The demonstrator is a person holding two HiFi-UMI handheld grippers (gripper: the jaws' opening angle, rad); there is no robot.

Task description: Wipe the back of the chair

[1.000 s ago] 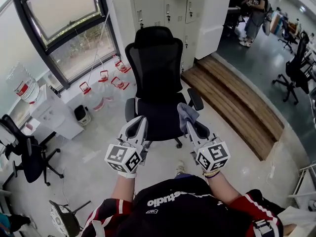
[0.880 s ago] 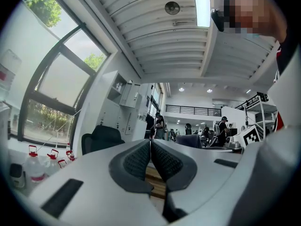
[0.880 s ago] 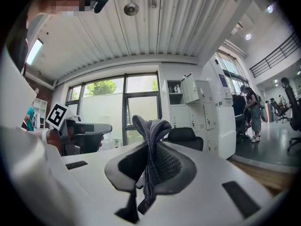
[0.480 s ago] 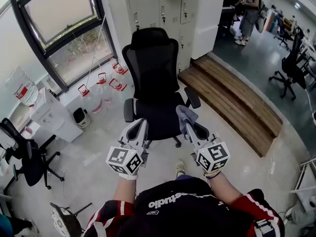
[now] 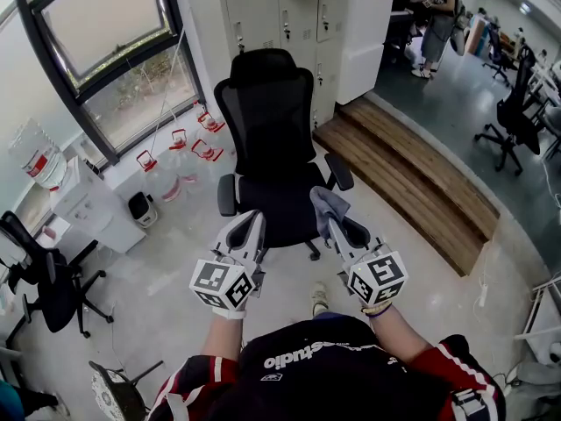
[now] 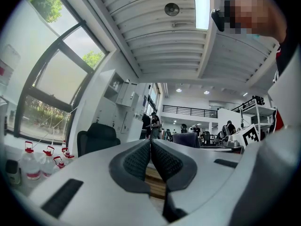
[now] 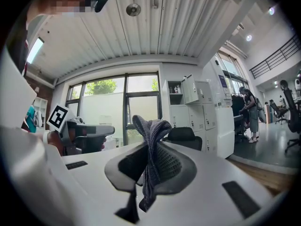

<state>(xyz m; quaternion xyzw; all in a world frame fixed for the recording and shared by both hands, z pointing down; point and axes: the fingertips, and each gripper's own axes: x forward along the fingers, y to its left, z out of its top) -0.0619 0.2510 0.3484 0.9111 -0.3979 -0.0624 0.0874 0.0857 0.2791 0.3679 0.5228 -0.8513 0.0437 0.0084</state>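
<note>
nothing much moved in the last second: both grippers hold the same pose in front of the person, and only the head view has drifted, so the chair (image 5: 267, 121) sits a touch further left in frame

left gripper (image 5: 246, 224): clenched on nothing, pads pressed together, no cloth in it

right gripper (image 5: 340, 228): clamped on the grey cloth (image 5: 325, 204), with a fold sticking up above the jaws and a tail hanging below

chair stands ahead near the window, seat facing the person, mesh backrest (image 5: 266, 103) upright and well apart from both grippers; cloth not touching it

my read: still the approach, wiping not started. Next move needs the right gripper lifted and carried forward until the cloth lies flat on the backrest

water bottles (image 5: 180, 156) sit on the floor left of the chair, worth keeping clear of
</note>
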